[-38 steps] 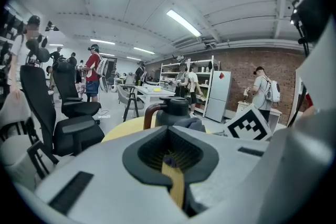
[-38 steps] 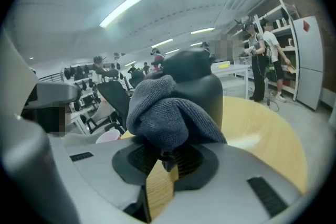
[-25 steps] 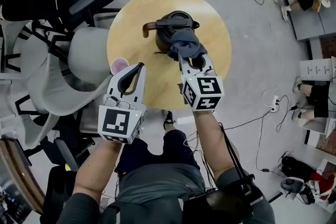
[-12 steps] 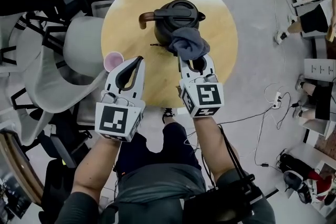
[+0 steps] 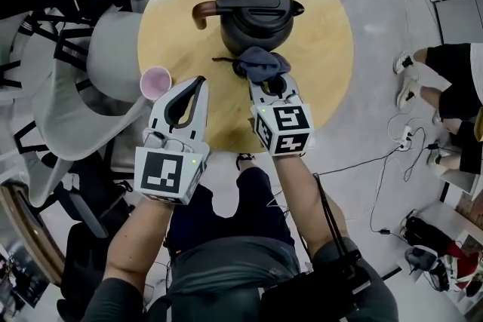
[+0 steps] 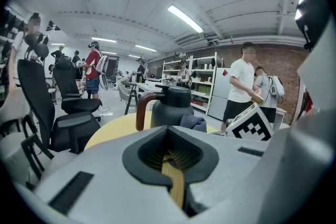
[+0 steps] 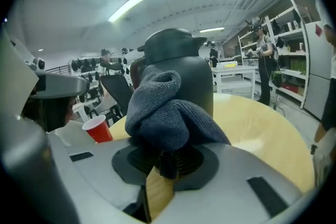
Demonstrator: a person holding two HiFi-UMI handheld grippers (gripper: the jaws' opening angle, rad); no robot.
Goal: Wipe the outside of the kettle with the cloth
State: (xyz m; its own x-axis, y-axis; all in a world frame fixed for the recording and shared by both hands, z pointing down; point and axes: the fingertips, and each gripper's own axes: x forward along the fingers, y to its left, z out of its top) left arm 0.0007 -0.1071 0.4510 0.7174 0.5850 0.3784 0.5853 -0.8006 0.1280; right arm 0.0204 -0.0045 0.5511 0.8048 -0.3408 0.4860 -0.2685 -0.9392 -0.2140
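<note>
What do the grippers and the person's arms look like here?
Both the left gripper and right gripper are light grey, with dark-lined jaws and a black-and-white marker cube behind. Short grey sleeves; a black cable runs along the right forearm.

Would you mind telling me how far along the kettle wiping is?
Done: the cloth is picked up and clamped in the right gripper. In hand: it is bunched at the kettle's near side. Left: wiping the rest of the outside; the left gripper is shut and empty.
</note>
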